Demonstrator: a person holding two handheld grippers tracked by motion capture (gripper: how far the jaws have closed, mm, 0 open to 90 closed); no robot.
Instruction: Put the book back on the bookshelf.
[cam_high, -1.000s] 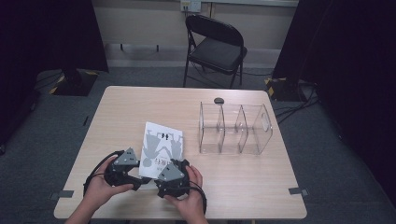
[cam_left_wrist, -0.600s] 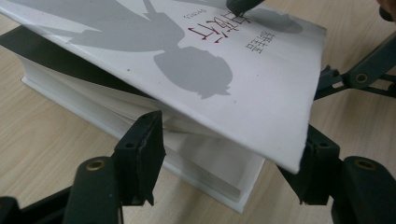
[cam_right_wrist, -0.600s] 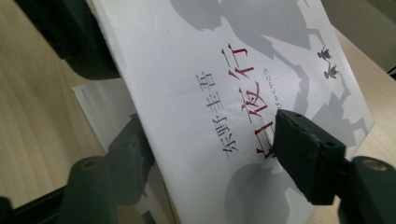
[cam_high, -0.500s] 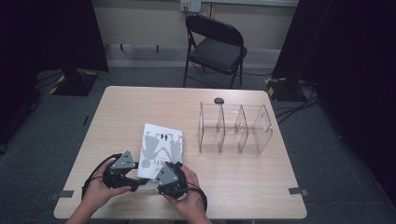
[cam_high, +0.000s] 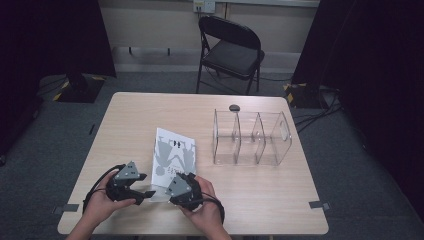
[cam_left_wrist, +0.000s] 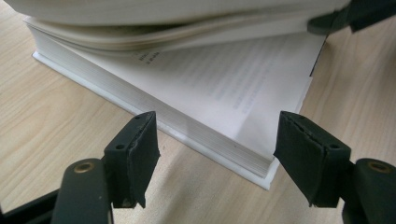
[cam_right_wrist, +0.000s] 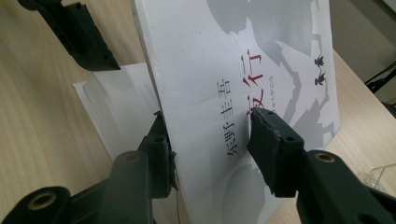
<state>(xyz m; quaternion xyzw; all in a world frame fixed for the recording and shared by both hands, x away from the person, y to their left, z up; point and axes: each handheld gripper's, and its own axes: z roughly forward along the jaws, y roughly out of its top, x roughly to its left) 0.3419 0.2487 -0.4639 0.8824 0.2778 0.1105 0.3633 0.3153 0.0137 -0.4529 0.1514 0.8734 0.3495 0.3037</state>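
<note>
A white paperback book (cam_high: 174, 152) with grey figures on its cover lies on the wooden table (cam_high: 125, 120), near the front edge. My right gripper (cam_high: 166, 190) is shut on the near edge of the cover and upper pages (cam_right_wrist: 261, 46), one jaw under and one on top (cam_right_wrist: 210, 144), holding that part lifted. The left gripper (cam_high: 148, 193) stands open just to the left. In the left gripper view its jaws (cam_left_wrist: 215, 154) flank the near corner of the lower page block (cam_left_wrist: 224, 93), apart from it, with the raised pages arching above.
A clear acrylic organiser (cam_high: 250, 137) with three compartments stands right of the book. A small dark object (cam_high: 234, 107) lies behind it. A black folding chair (cam_high: 230, 50) stands beyond the table's far edge. Cables trail from both grippers.
Both hands have stayed at the book's near edge with only slight shifts. The book lies in the same place.
</note>
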